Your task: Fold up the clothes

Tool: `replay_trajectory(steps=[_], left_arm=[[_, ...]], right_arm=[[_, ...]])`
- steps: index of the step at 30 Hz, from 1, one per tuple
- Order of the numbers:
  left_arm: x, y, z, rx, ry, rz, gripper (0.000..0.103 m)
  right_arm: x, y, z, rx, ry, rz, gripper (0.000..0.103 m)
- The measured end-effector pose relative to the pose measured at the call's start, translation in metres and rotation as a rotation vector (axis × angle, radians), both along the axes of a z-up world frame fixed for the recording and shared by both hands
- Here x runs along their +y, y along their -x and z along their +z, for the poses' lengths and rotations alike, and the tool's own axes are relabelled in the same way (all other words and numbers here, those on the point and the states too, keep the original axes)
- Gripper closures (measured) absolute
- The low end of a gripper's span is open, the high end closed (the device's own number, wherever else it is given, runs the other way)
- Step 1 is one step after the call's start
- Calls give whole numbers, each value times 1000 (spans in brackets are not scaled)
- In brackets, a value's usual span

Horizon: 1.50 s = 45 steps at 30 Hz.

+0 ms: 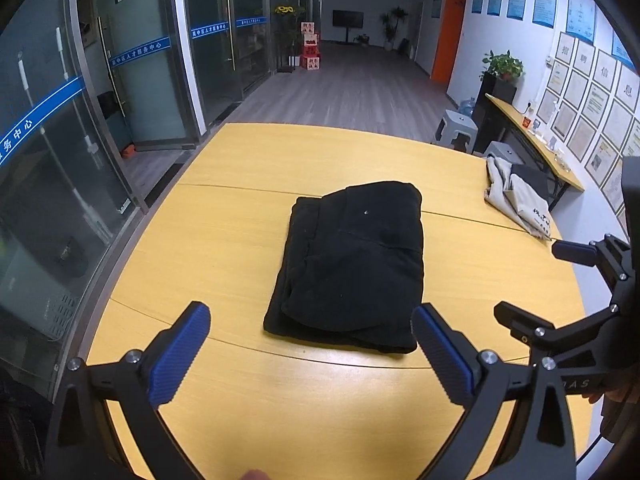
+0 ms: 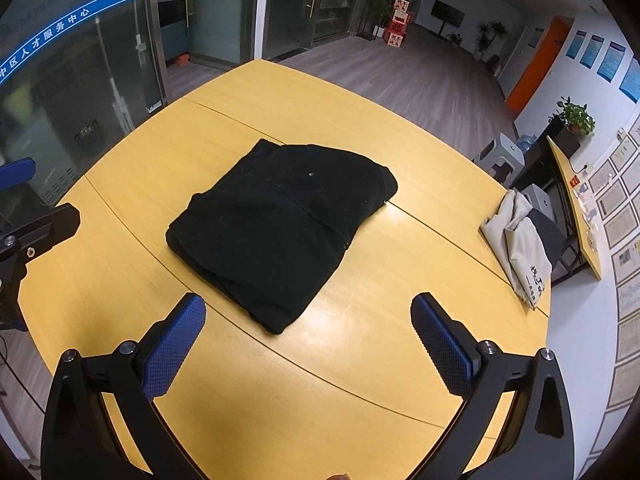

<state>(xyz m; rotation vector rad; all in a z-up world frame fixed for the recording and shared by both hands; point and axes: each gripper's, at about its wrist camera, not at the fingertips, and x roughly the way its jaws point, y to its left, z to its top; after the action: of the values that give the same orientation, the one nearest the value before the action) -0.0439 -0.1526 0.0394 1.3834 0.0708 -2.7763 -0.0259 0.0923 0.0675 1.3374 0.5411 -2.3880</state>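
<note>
Two garments are seen on the table (image 2: 360,360): one black garment (image 2: 280,228), folded into a thick rectangle, and one beige garment (image 2: 520,248), crumpled. The left gripper (image 1: 310,348) and right gripper (image 2: 308,344) are held wide apart, empty.

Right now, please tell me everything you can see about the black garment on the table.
The black garment looks like soft, thick cloth, folded into a compact, roughly rectangular bundle of several layers. A seam crosses its top, and a tiny pale speck sits near the far end. It lies flat near the middle of the yellow wooden table, across a joint between panels. Nothing else touches it: both tongs are open and held short of it, and the beige cloth lies apart at the table's edge.
</note>
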Motion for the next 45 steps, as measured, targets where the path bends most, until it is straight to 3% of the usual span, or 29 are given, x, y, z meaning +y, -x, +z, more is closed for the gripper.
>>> replay_trajectory(steps=[22, 45], left_arm=[[-3, 11, -11, -14, 52, -12, 0], [-7, 8, -19, -41, 40, -7, 0]], right_arm=[[-7, 1, -16, -39, -29, -18, 0], [-11, -2, -21, -51, -38, -18, 0]])
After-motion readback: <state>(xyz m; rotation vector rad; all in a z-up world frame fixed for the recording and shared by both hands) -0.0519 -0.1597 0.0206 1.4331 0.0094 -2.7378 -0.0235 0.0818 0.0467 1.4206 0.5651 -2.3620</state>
